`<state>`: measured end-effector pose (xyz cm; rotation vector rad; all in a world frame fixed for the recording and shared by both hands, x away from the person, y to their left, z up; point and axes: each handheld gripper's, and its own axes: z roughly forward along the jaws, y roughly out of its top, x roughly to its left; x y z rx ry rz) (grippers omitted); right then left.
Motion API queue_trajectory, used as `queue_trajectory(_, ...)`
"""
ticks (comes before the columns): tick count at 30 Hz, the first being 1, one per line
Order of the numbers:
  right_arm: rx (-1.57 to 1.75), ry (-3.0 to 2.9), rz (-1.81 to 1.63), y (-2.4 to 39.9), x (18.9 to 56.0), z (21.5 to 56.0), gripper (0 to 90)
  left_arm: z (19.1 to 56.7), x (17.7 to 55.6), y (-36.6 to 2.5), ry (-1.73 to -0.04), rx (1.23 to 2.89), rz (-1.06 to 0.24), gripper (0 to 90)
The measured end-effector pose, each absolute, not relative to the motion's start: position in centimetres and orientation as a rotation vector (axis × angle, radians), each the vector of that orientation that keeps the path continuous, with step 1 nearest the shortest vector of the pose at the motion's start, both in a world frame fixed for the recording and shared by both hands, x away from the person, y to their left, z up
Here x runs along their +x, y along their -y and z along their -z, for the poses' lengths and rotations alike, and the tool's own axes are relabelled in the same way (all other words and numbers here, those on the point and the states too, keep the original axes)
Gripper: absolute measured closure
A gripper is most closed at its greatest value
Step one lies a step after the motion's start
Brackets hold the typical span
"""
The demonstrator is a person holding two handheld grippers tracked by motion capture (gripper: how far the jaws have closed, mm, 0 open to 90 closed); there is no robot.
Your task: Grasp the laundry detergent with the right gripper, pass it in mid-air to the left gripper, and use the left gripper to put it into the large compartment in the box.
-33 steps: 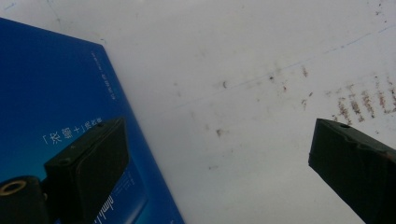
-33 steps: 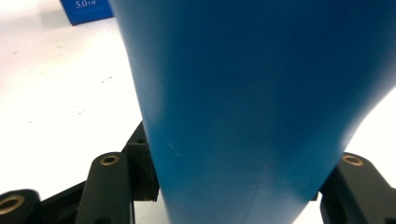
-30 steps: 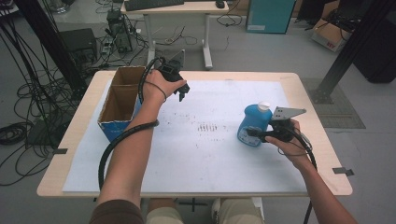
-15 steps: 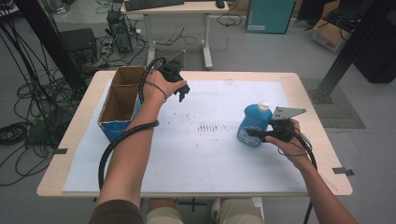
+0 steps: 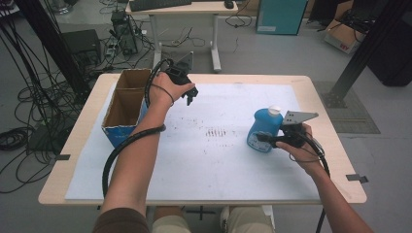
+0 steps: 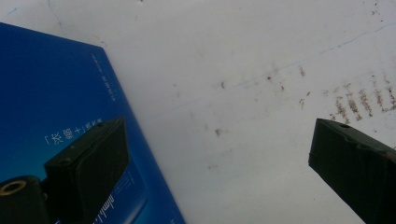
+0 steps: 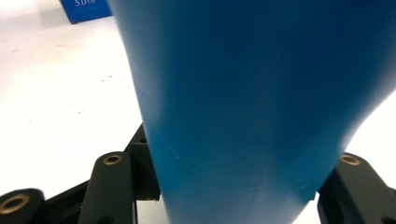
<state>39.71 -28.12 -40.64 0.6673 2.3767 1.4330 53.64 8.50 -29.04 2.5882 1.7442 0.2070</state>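
A blue plastic bottle with a white cap [image 5: 265, 127], upright, is gripped by the right tool [image 5: 262, 138]; the left tool [image 5: 190, 94] is held released beside the open cardboard box [image 5: 124, 104].

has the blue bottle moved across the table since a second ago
No. In the high view the blue bottle stands just right of the brown marks on the white sheet, as before, with the right gripper around it.

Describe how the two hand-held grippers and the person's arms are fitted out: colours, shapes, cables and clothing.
Both tools are black. The left gripper has blocky rectangular jaws and a thick black cable looping along the forearm. The right gripper carries a grey three-cornered plate with small holes, and a thinner black cable trailing past the wrist. Brass-coloured pivots mark its linkage. Forearms are bare; a brown short sleeve covers the left upper arm.
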Motion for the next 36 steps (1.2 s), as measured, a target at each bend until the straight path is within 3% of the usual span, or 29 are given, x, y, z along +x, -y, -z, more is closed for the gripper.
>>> queue_trajectory(36,0.658,-2.367,-1.432,28.05,39.73,40.65,44.1,28.39,53.42,-8.32,-1.735,2.587,-0.223,5.6)
